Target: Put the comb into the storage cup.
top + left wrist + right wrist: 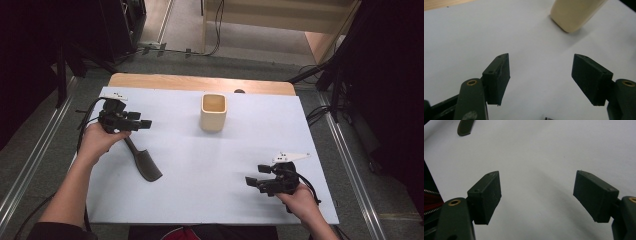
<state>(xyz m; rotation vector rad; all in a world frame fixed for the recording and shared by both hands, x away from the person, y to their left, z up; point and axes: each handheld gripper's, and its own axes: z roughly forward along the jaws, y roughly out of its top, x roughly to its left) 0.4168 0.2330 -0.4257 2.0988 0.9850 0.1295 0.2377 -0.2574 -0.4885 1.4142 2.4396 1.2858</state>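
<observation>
Lying below left gripper point(145, 123), dark spatula point(144, 161), apart

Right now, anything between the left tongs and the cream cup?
Nothing. In the left gripper view the open left tongs face the cream cup across bare white tabletop. The dark spatula lies off that line in the high view.

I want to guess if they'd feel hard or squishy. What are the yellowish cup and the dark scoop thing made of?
The cup looks like matte cream plastic or glazed ceramic: smooth walls, rounded corners, soft sheen; which one I can't tell. The dark scoop by the left gripper looks like dull black plastic or silicone: one even colour, no metallic shine.
</observation>
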